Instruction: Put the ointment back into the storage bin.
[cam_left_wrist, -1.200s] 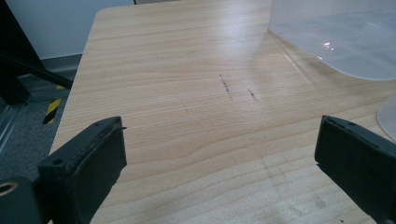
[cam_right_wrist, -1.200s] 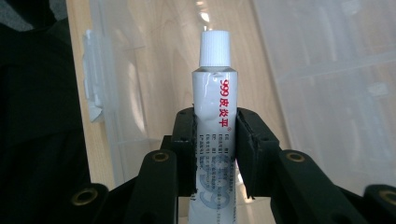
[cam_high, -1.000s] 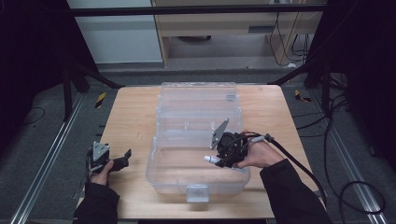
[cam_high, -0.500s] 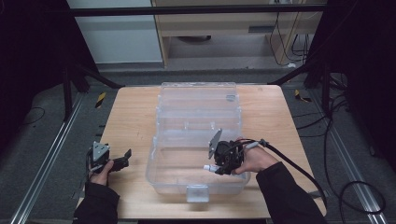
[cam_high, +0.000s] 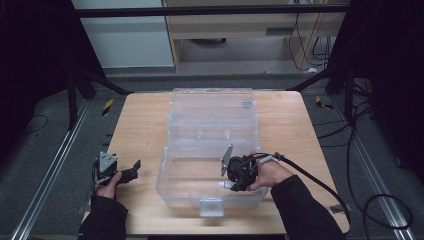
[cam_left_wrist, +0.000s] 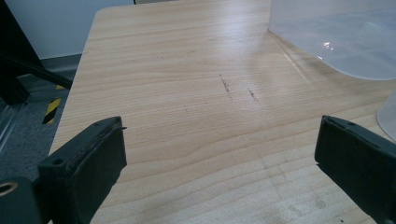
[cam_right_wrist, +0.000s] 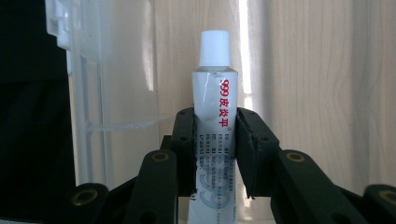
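Two tongs are at work over a wooden table (cam_high: 140, 130). The right tongs (cam_right_wrist: 215, 135) are pinching a small white tube (cam_right_wrist: 215, 121) with red lettering and a white screw cap; the two black jaws press against its sides about halfway along its length, and the capped end sticks out beyond their tips. In the high view the right tongs (cam_high: 234, 184) are held by the person's right hand (cam_high: 270, 172) over the near half of a clear plastic box (cam_high: 210, 120), which lies open in the middle of the table with its lid folded back toward the far edge. The tube (cam_high: 223, 184) shows there as a pale stub pointing toward the person's left, just above the box's floor; whether it touches the floor cannot be told.

The left tongs (cam_high: 131, 170) sit at the near left part of the table, well apart from the box, in the person's left hand (cam_high: 107, 186). Their jaws are spread wide with only bare wood between them, and the box's rounded corner (cam_left_wrist: 336, 42) lies beyond.
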